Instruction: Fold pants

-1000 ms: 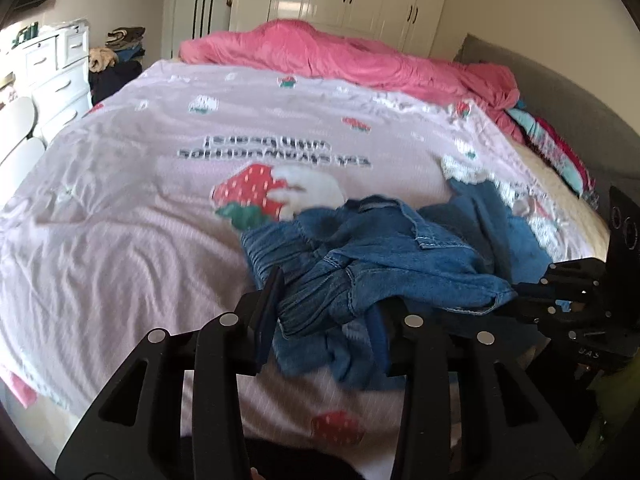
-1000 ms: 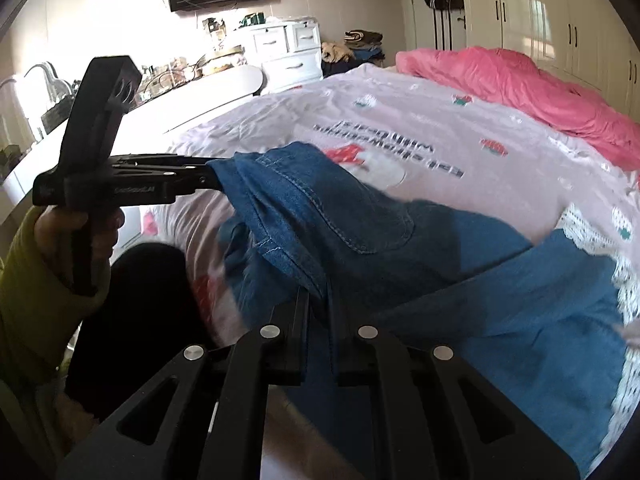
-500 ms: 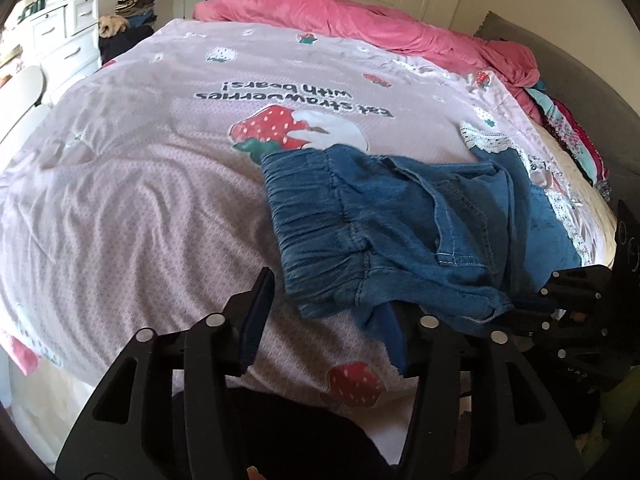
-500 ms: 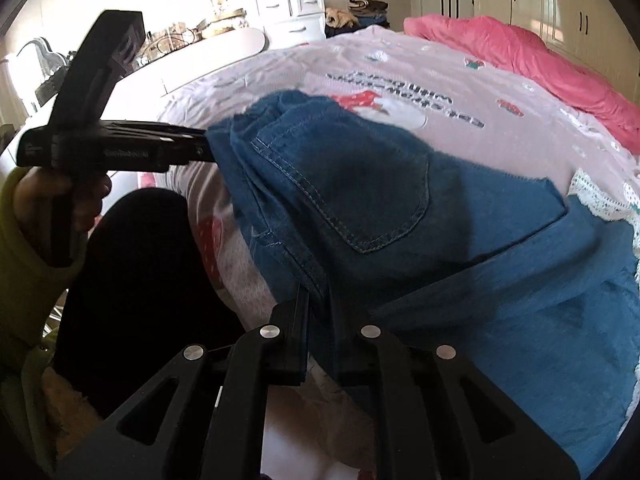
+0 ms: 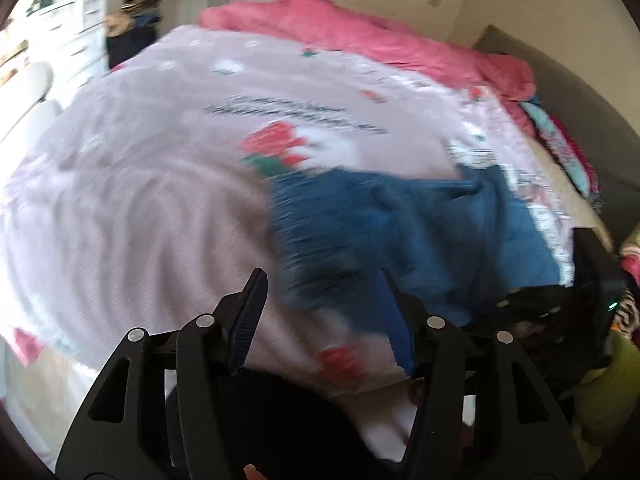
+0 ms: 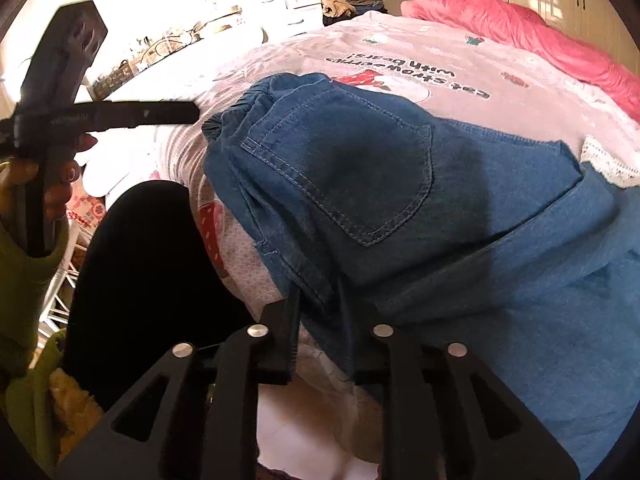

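Observation:
Blue denim pants [image 6: 400, 184] lie spread on the pink strawberry-print bed cover [image 6: 400, 44], waistband toward the left, back pocket up. My right gripper [image 6: 320, 300] is at their near edge; its jaws are opening and stand slightly apart, with a denim fold between them. My left gripper [image 6: 192, 112] hovers just off the waistband corner and touches no cloth. In the blurred left wrist view the left gripper [image 5: 320, 280] is opening, its jaws wide and bare, with the pants [image 5: 400, 232] just beyond the tips. The right gripper [image 5: 532, 304] is a dark blur at the pants' right edge.
A crumpled pink duvet [image 6: 540, 28] lies along the far side of the bed. A white dresser [image 6: 296, 0] stands beyond the bed's left end. A person's black-clad leg [image 6: 140, 260] and green sleeve [image 6: 24, 280] are at the near edge.
The pants went from bunched and lifted to lying flat on the bed. The left gripper let go of the waistband and drew back. The right jaws parted slightly.

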